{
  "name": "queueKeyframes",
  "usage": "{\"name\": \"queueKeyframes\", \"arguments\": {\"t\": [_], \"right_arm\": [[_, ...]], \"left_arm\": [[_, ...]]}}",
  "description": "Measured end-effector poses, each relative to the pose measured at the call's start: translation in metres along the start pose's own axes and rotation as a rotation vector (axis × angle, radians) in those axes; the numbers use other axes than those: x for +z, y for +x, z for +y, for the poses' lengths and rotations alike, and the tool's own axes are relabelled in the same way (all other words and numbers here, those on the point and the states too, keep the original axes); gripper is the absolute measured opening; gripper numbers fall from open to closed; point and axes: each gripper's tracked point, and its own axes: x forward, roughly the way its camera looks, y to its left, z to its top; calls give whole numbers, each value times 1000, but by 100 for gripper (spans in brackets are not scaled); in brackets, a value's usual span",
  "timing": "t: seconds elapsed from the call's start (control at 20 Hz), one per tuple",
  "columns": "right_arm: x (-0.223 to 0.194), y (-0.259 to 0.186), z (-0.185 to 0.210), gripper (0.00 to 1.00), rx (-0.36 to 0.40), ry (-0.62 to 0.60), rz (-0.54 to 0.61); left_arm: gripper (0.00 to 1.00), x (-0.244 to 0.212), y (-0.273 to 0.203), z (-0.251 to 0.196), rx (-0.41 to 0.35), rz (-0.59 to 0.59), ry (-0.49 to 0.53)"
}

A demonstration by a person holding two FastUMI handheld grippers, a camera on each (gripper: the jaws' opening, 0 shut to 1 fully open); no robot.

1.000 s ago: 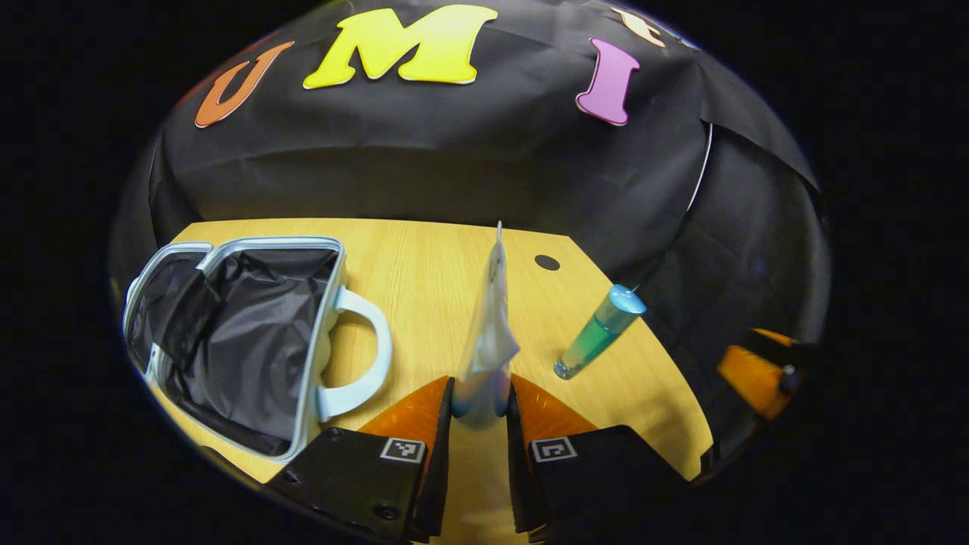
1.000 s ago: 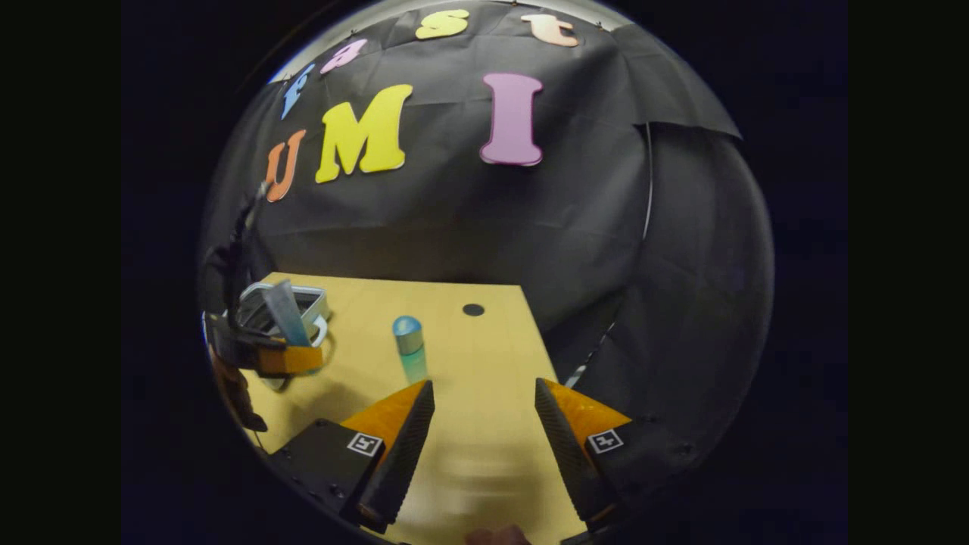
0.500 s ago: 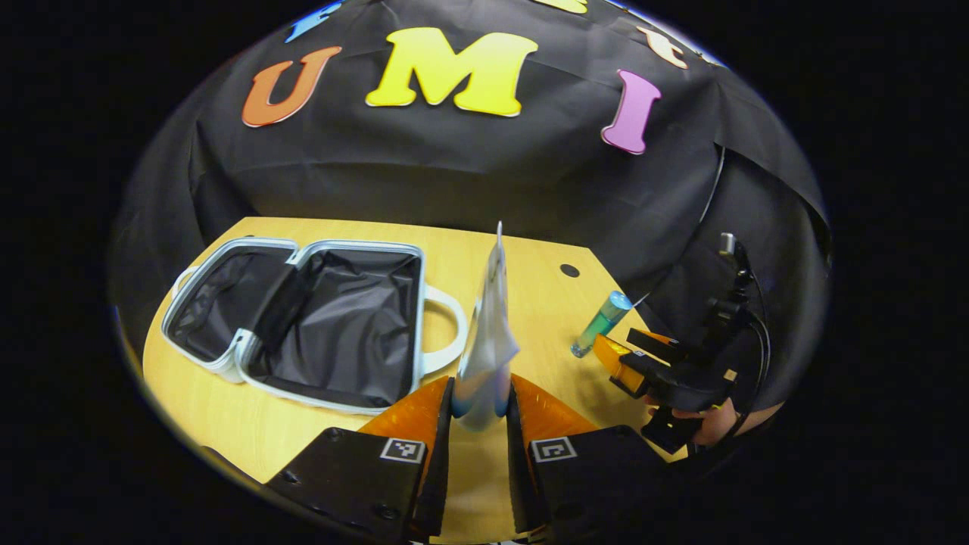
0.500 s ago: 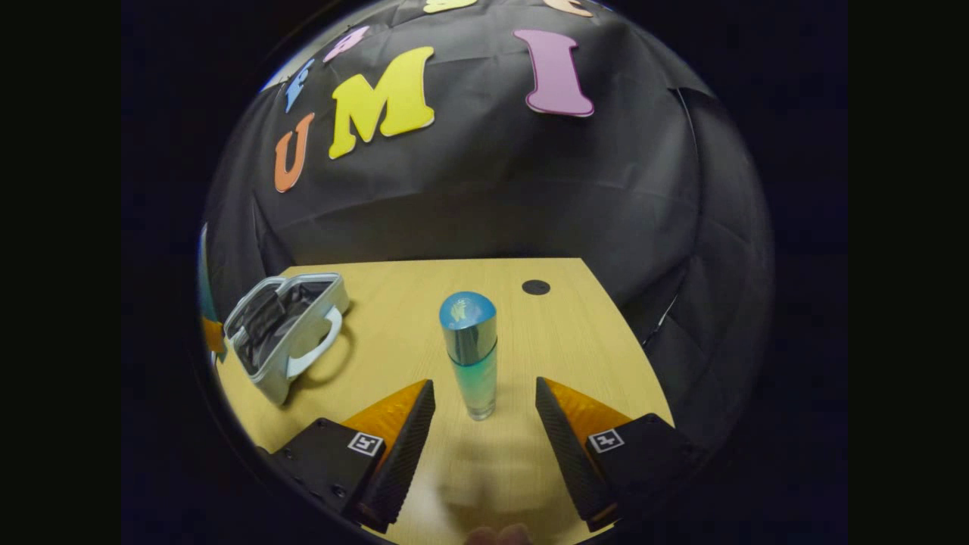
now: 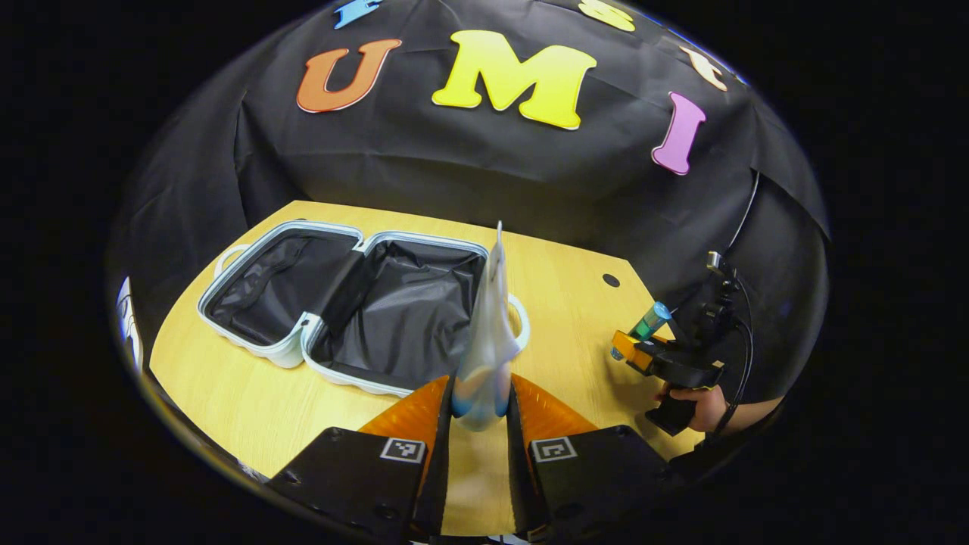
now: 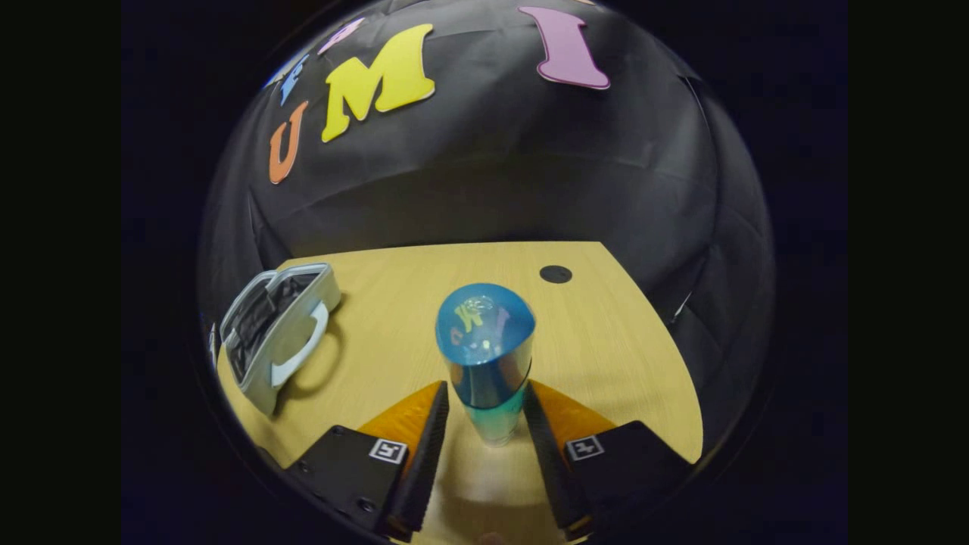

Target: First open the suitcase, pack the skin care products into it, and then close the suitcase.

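Landmark: the open suitcase (image 5: 344, 303) on the wooden table (image 5: 250, 401).

Left gripper view: we've got the left gripper (image 5: 478, 409) clamped on a pale tube (image 5: 488, 341), both fingers pressing its lower end. The tube stands upright between the fingers, crimped end up. It's in front of the suitcase's right half, near the handle (image 5: 518, 325), and held above the table, not inside the case. The suitcase lies flat with both halves open and dark lining showing.

Well off to the right of the suitcase, near the table's right edge, we see the right gripper (image 5: 643, 350) in a hand (image 5: 700, 405), with the teal bottle's (image 5: 647, 322) blue cap sticking up from it.

Right gripper view: the right gripper (image 6: 488, 424) has both fingers closed in around the teal bottle (image 6: 484, 356), at the lower body. The bottle is upright and its base looks to be on the table. Contact looks made on both sides, though the fisheye makes this hard to confirm fully. The suitcase (image 6: 276, 333) sits well to the left of the bottle. A dark round hole (image 6: 555, 274) in the table lies beyond the bottle, on the side away from the suitcase.
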Motion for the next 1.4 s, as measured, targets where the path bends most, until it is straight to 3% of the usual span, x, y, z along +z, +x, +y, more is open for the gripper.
{"name": "queueKeyframes", "arguments": {"t": [0.05,0.15,0.4,0.65,0.85,1.2,1.4], "right_arm": [[-1,1,-1,49,-8,-2,6],[0,3,-2,39,-18,-9,13],[10,-20,10,36,21,-13,58],[34,-88,35,32,146,67,81],[44,-135,43,34,188,122,94],[43,-189,37,34,157,233,94],[38,-205,32,34,122,258,86]], "left_arm": [[36,3,-1,5,1,3,0],[36,12,2,19,-4,6,4],[37,29,23,43,-70,79,-42],[37,17,69,83,-140,354,-40],[36,17,111,114,-171,557,53],[37,-29,159,134,-183,911,78],[37,-37,165,137,-169,1008,99]]}}
